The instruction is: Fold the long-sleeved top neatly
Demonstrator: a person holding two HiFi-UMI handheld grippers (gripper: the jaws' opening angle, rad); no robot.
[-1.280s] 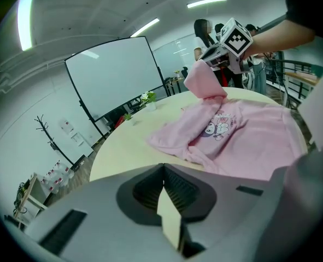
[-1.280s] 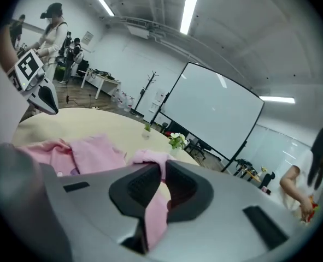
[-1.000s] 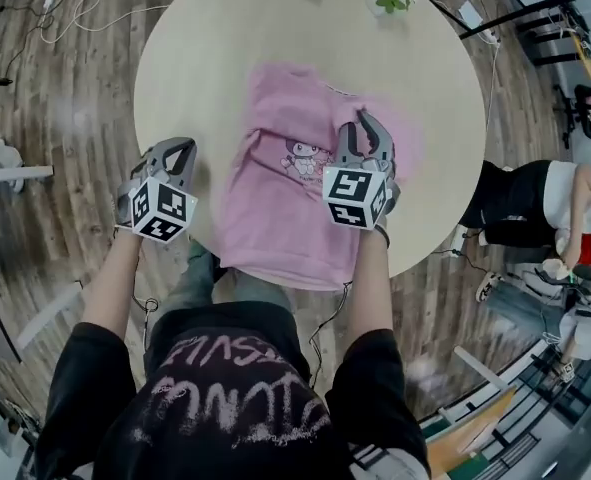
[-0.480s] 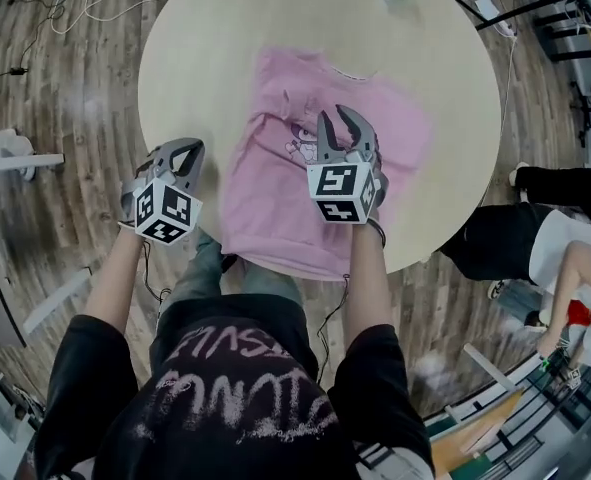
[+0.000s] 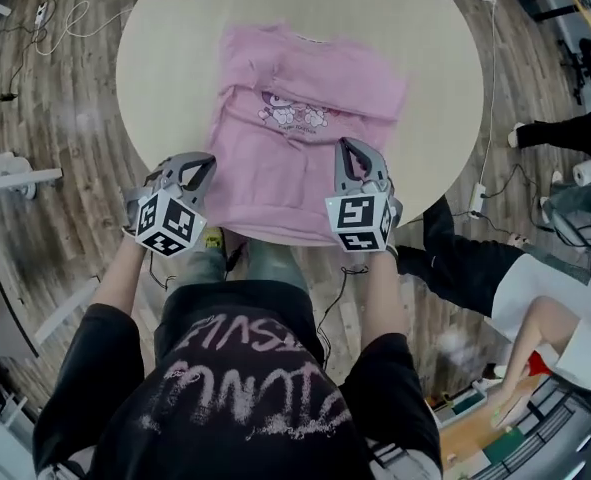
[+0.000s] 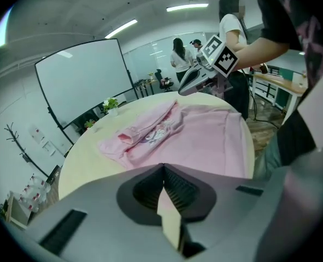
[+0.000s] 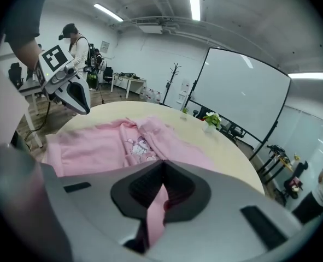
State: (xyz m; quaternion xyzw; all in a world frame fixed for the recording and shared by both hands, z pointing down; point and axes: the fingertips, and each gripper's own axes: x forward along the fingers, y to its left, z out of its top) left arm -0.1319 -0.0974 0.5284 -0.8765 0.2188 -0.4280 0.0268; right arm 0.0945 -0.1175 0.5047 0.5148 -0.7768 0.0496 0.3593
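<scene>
**Match both hem corners before you lift**

Head view: the pink long-sleeved top (image 5: 300,138) lies flat on the round worktop (image 5: 175,38), hem at the near edge. Your right claw (image 5: 360,150) is at the hem. Your left claw (image 5: 197,163) hangs just beside the left corner, off the cloth.

Left gripper view: the claw is pressed together and empty. Spread it and take that corner level with the other.

Right gripper view: the jaws have just been closing and now pinch pink fabric. The potted plant (image 7: 211,120) stands well apart, so the fold looks unobstructed.
</scene>
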